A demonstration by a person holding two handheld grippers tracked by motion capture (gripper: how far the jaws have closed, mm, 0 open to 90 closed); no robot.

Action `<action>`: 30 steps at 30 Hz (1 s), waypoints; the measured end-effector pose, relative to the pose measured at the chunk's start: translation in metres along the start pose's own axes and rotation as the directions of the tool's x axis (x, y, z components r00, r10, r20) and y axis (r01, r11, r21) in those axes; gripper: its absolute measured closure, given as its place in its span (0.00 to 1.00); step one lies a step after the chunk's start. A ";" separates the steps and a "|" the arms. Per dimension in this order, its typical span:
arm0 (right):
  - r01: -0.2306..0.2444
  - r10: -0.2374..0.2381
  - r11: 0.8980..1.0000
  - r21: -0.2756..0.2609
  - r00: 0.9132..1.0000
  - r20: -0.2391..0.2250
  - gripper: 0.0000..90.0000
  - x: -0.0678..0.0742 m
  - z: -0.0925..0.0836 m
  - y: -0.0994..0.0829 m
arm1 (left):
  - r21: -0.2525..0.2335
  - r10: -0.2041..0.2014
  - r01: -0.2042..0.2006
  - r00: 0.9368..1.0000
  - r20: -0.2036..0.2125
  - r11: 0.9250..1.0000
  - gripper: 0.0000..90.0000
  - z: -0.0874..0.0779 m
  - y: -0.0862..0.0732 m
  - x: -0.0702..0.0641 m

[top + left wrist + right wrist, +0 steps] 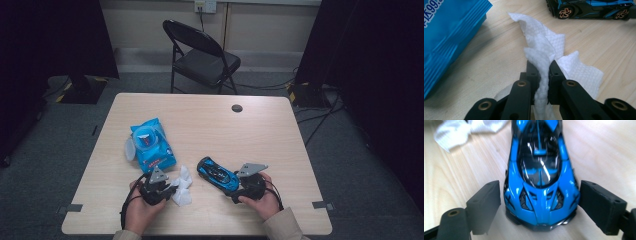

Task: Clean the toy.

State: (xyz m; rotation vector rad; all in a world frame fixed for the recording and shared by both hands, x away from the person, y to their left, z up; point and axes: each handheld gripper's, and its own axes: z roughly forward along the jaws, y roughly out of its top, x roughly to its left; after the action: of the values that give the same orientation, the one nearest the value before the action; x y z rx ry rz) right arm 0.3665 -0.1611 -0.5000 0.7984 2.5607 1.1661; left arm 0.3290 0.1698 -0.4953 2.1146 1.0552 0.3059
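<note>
Left tongs (544, 72) clamped on white wipe (544, 45), right tongs (539, 207) spread around toy car (540, 175)

A pale wooden surface (200, 125) with a round cable hole (237, 108) stands on grey carpet (45, 175). Behind it sits a black folding chair (202, 57) before a cream wall (150, 22), with dark curtains (370, 60) at both sides.

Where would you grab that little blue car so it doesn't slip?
Across the flanks at one end of the blue toy car, coming in along its length as the right tongs do: the sides run flat and parallel there, while the roof is rounded and glossy.
</note>
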 end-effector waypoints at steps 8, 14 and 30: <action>-0.007 0.007 0.996 -0.090 1.000 -0.004 0.29 -0.002 -0.012 0.024 | -0.007 -0.007 0.007 1.000 0.003 1.000 0.92 0.000 -0.001 0.000; 0.008 -0.009 0.999 -0.051 1.000 -0.026 0.42 0.000 0.005 0.037 | -0.010 -0.011 0.011 1.000 0.007 1.000 0.92 0.000 -0.001 0.001; 0.025 -0.025 1.000 0.015 1.000 -0.010 0.53 0.000 0.026 0.048 | -0.013 -0.031 0.031 0.999 0.016 0.999 0.92 0.001 -0.001 0.000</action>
State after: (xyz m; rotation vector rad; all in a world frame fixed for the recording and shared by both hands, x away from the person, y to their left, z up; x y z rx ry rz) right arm 0.3951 -0.1190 -0.4812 0.7631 2.5830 1.1469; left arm 0.3289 0.1699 -0.4965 2.0835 1.0729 0.2800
